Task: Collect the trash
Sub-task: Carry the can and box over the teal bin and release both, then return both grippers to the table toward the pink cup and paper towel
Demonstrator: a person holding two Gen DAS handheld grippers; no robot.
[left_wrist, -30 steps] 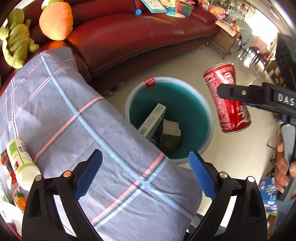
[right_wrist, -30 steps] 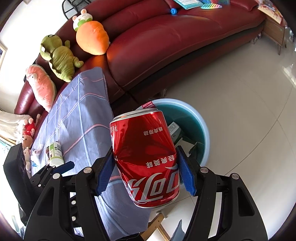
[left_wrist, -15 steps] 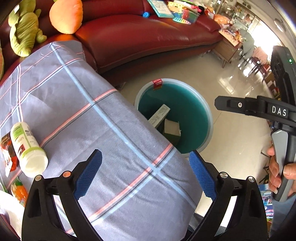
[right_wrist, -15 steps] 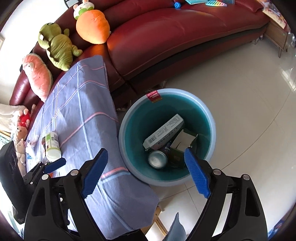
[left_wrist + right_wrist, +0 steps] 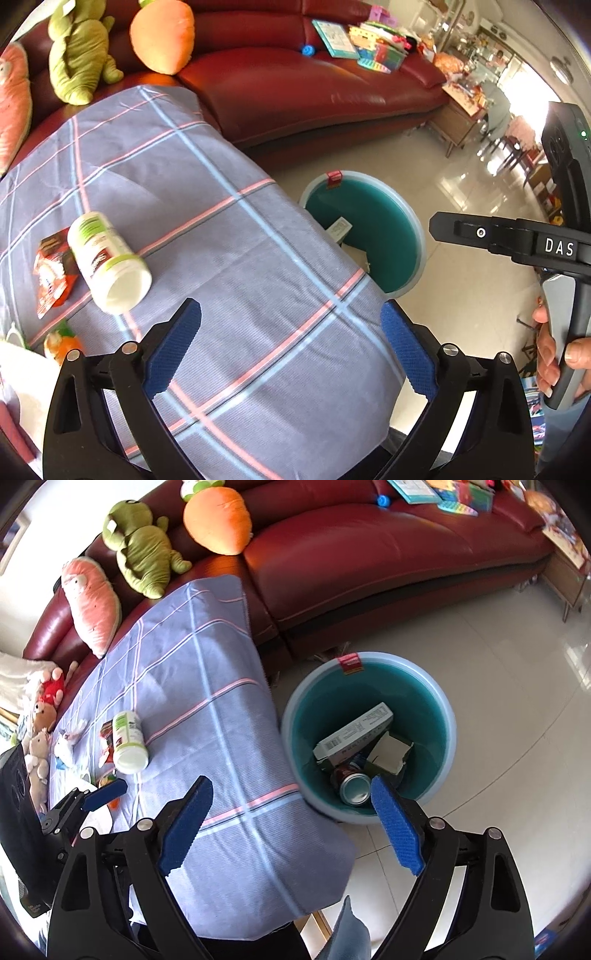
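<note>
The teal bin [image 5: 439,709] stands on the floor beside the table; it also shows in the left wrist view [image 5: 415,225]. Inside it lie the red cola can [image 5: 352,782], a long white box [image 5: 354,734] and a torn carton [image 5: 389,753]. My right gripper [image 5: 291,827] is open and empty above the table's corner, left of the bin; one of its arms shows in the left wrist view [image 5: 509,240]. My left gripper [image 5: 291,347] is open and empty over the checked cloth [image 5: 240,258]. A white bottle [image 5: 109,262] lies on its side on the cloth, next to a red wrapper [image 5: 51,269].
A dark red sofa [image 5: 369,554] runs behind the table and bin, with plush toys [image 5: 144,557] on it. Small toys and an orange packet [image 5: 61,343] lie at the table's left end. Pale floor tiles [image 5: 517,664] surround the bin.
One second ago my right gripper held the cola can above the bin. It opened and the can dropped into the bin. Both grippers have since shifted left over the table.
</note>
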